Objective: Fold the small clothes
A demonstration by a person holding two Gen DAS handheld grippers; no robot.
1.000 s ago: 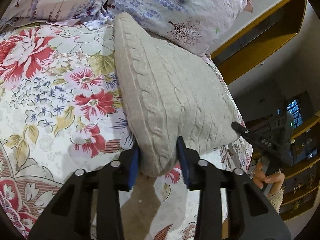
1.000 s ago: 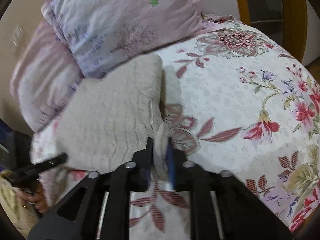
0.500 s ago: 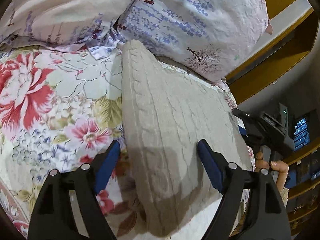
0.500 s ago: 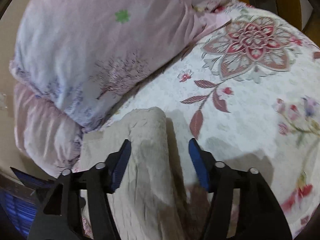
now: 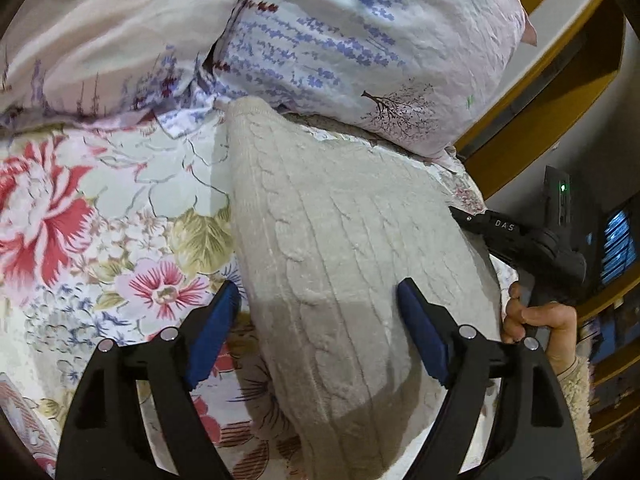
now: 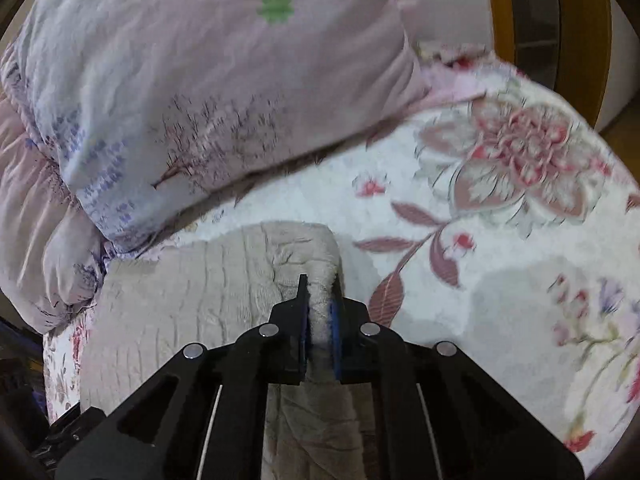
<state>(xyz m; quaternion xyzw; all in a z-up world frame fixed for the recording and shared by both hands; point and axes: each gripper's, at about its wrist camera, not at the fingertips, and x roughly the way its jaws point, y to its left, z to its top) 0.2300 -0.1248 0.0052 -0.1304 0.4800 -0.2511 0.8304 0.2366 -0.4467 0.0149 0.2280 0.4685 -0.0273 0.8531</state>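
Note:
A folded beige cable-knit sweater (image 5: 344,248) lies on the floral bedspread (image 5: 100,220), its far end against the pillows. My left gripper (image 5: 320,300) is open, its blue-padded fingers on either side of the sweater's near left edge, holding nothing. In the right wrist view the sweater (image 6: 192,300) lies left of centre. My right gripper (image 6: 319,300) is shut on the sweater's right edge, with knit fabric pinched between the pads. The right gripper and the hand holding it also show in the left wrist view (image 5: 520,240) at the sweater's far side.
Two lavender-print pillows (image 5: 360,40) lie at the head of the bed, also in the right wrist view (image 6: 200,80). A wooden bed frame (image 5: 540,92) and shelves stand to the right. The bedspread (image 6: 500,240) stretches to the right of the sweater.
Both grippers let go of the sweater and opened. The left has stayed open over the near edge. The right has shut again on the sweater's right edge.

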